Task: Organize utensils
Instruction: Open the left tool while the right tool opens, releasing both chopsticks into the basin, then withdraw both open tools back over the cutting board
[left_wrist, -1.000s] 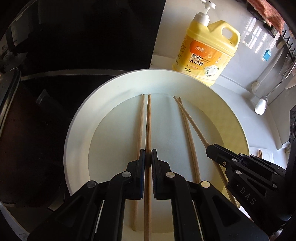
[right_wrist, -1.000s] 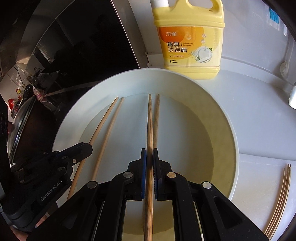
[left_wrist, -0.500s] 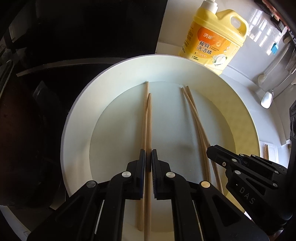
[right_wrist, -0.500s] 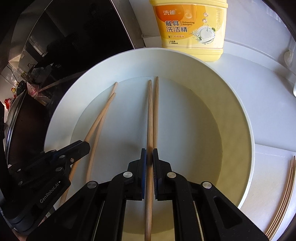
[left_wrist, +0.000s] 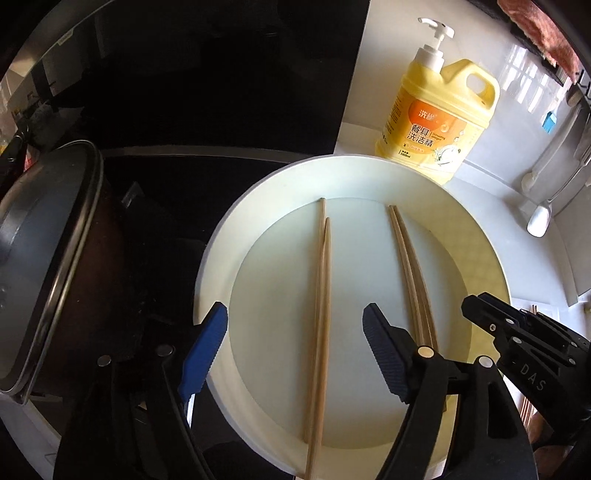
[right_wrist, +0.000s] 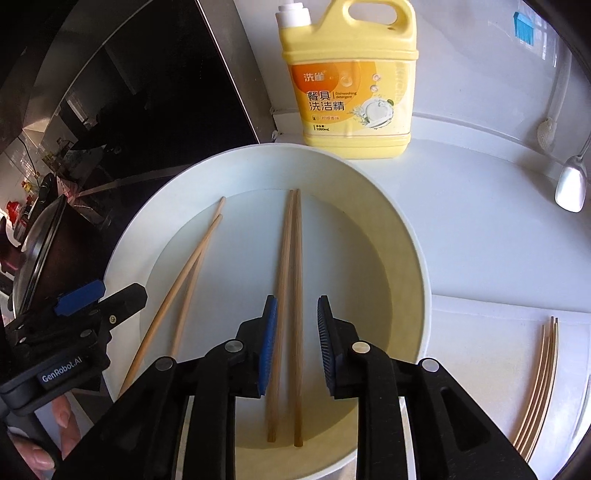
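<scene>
1. Two pairs of wooden chopsticks lie side by side in the white plate (right_wrist: 413, 236), so as far as the views show, this part of the sorting looks done.
2. The left pair of chopsticks (left_wrist: 320, 314) runs from the lower middle of the left wrist frame up toward the centre, its two sticks touching but with tips slightly staggered.
3. The right pair of chopsticks (right_wrist: 288, 295) lies down the middle of the right wrist frame, the sticks close and nearly parallel.
4. The left gripper (left_wrist: 293, 343) is spread wide and holds nothing; its pair lies on the plate between the blue pads, touching neither.
5. The right gripper (right_wrist: 295, 332) is parted more narrowly and is also empty; its pair lies between the pads, the left stick just beside the left pad, and I cannot tell if they touch.
6. What may remain: a bundle of thin chopsticks (right_wrist: 537, 384) lies on the white counter (right_wrist: 480, 240) at the lower right of the right wrist frame, well apart from the plate.
7. A white spoon (right_wrist: 571, 186) hangs at the right edge, and the yellow detergent bottle (right_wrist: 351, 85) stands just behind the plate.
8. My judgement is that the grippers should lift clear without nudging the aligned pairs.
</scene>
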